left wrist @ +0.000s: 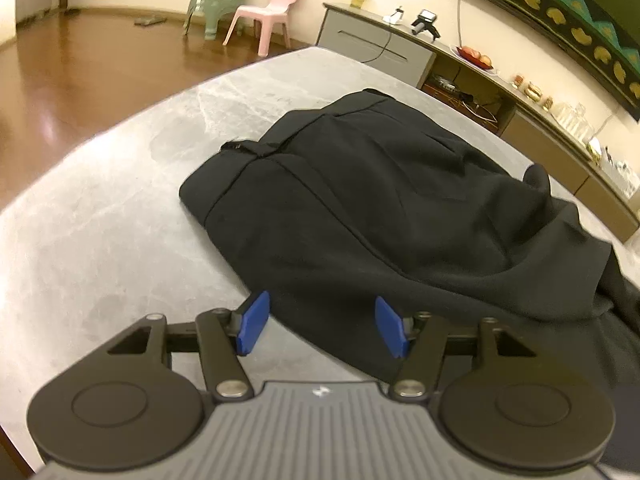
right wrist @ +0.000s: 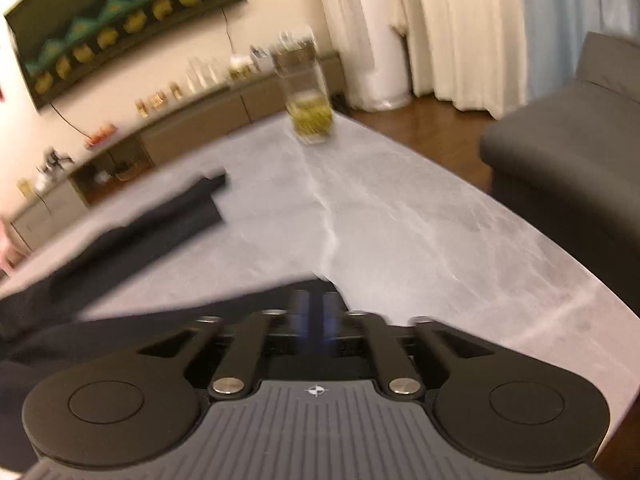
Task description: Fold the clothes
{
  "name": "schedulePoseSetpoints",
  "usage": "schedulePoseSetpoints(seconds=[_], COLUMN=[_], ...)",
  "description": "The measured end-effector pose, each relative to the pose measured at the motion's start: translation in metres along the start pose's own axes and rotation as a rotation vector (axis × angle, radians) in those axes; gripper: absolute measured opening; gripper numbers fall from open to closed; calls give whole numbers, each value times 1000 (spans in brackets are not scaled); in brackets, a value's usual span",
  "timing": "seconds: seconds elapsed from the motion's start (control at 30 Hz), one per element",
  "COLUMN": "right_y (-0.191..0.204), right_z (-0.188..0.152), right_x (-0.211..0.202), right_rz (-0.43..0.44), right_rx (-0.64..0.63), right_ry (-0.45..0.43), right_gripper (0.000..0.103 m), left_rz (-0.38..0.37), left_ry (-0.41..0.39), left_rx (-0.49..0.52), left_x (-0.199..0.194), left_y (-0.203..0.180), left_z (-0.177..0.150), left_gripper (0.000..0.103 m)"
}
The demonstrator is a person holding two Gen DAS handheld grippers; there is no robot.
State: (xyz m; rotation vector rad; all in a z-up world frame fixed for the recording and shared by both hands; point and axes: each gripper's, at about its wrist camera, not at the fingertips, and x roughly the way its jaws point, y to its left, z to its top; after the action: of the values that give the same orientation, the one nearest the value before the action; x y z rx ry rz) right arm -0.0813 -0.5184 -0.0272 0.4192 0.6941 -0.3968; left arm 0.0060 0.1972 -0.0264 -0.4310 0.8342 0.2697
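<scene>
A pair of black trousers [left wrist: 380, 200] lies partly folded on the grey marble table [left wrist: 100, 220], waistband toward the far side. My left gripper [left wrist: 322, 324] hovers over the near edge of the cloth, its blue pads [left wrist: 254, 322] wide apart and pressing nothing. The right wrist view is blurred. There my right gripper [right wrist: 315, 312] has its blue pads close together, with a peak of the black trousers [right wrist: 120, 232] drawn up between them. One trouser leg stretches away to the left across the table [right wrist: 400, 220].
A glass jar [right wrist: 310, 112] with yellow-green contents stands at the table's far end. A dark sofa [right wrist: 568, 152] is to the right. A low sideboard [left wrist: 400, 48] runs along the wall, and a pink chair [left wrist: 266, 16] and a green chair [left wrist: 218, 4] stand on the wooden floor.
</scene>
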Motion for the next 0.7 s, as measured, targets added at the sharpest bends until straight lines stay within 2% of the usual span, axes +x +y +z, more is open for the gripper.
schedulePoseSetpoints(seconds=[0.03,0.07,0.13,0.17,0.2,0.27,0.3,0.43,0.47,0.5,0.53,0.6,0.7], right_y=[2,6,19,27,34,48,55,71,70,68,61,46,29], right_z=[-4,-9,-16,-19,-19,-15,-10,22,23,22,19,10,-10], right_x=[6,11,17,17,17,15,8,-90,-98,-100,-92,-66,-42], right_rz=[-3,-6,-34,-70,-75,-63,-35,271,281,266,242,171,95], right_rx=[-27,-69,-165,-216,-238,-259,-265,-177,-165,-158,-140,-117,-150], right_ry=[32,58,81,71,57,27,-29,-471,-494,-483,-435,-295,-126], right_gripper=[84,83,59,20,3,3,3,2,3,3,3,3,3], left_rz=[-7,-14,-23,-26,-30,-36,-38,-40,-38,-36,-34,-31,-26], left_ry=[4,8,12,13,14,15,15,11,9,6,4,3,3], left_rx=[-4,-7,-1,7,15,26,25,20,20,21,18,7,-7], left_x=[1,2,3,4,4,6,5,4,4,3,3,2,2], left_y=[-1,-3,-7,-9,-11,-14,-14,-10,-9,-8,-6,-3,0], left_z=[1,1,0,0,-1,-1,-1,-2,-2,-2,-2,-1,1], left_gripper=[61,62,63,63,63,64,64,64,64,64,64,64,64])
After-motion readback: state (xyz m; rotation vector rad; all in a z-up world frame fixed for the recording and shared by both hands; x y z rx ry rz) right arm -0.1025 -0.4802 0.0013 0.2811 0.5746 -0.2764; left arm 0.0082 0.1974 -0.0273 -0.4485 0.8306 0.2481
